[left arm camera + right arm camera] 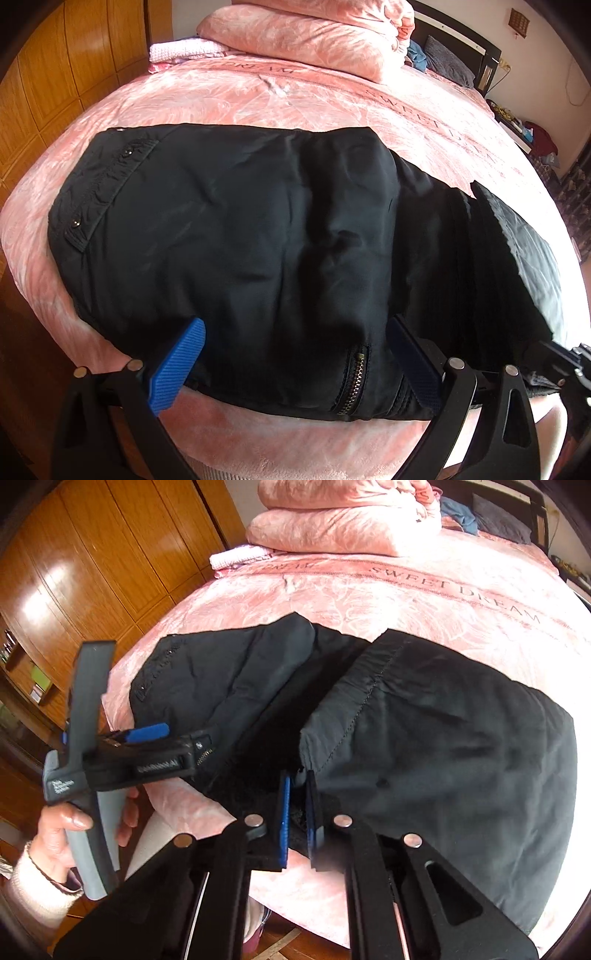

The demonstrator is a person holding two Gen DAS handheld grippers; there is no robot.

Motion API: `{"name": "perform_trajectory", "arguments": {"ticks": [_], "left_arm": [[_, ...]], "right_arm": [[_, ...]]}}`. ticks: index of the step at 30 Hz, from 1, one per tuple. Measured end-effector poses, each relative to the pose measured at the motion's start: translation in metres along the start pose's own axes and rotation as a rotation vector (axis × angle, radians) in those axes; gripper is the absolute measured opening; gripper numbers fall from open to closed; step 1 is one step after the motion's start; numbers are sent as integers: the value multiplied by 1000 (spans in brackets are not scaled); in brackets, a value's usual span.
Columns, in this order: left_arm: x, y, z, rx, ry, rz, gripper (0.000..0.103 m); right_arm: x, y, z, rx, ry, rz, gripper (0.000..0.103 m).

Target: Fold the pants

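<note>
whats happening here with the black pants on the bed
A person is folding black pants on a pink bed, with tongs in each hand. The left tongs are open, straddling the near edge by the zipper. The right tongs are shut on a bunched edge of the pants, which already lie partly folded.

Bed (258, 103) w/ pink leaf-print cover, lettering "SWEET DREAM"; folded pink quilts (314, 33) stacked at bed's far end; dark headboard (458, 40) behind them; wooden wardrobe (92, 554) left of bed, glossy, w/ light reflections; white wall (546, 48) right of headboard.
</note>
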State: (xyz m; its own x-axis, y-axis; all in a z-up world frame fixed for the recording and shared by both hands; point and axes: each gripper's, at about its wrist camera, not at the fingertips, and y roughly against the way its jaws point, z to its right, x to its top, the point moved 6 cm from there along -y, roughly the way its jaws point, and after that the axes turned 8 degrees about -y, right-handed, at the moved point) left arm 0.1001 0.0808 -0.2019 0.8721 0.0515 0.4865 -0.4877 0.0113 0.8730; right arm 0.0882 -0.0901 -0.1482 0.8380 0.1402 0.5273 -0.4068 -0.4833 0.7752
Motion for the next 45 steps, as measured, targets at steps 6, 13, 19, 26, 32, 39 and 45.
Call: {"name": "perform_trajectory", "arguments": {"ticks": [6, 13, 19, 26, 32, 39, 45], "left_arm": [[-2, -6, -2, 6, -4, -12, 99], [-3, -8, -1, 7, -22, -16, 99], [-1, -2, 6, -11, -8, -13, 99], [17, 23, 44, -133, -13, 51, 99], [19, 3, 89, -76, -161, -1, 99], [7, -21, 97, -67, -200, -72, 100], [10, -7, 89, -79, -199, -31, 99]], "right_arm": [[1, -9, -29, 21, 89, -38, 7], [-21, -45, -14, 45, 13, -135, 28], [-16, -1, -4, 155, -85, -79, 44], [-7, 57, 62, -62, -170, 54, 44], [-27, 35, 99, -131, -226, -29, 44], [-40, 11, 107, -205, -184, -61, 44], [-35, 29, 107, -112, -253, -6, 44]]}}
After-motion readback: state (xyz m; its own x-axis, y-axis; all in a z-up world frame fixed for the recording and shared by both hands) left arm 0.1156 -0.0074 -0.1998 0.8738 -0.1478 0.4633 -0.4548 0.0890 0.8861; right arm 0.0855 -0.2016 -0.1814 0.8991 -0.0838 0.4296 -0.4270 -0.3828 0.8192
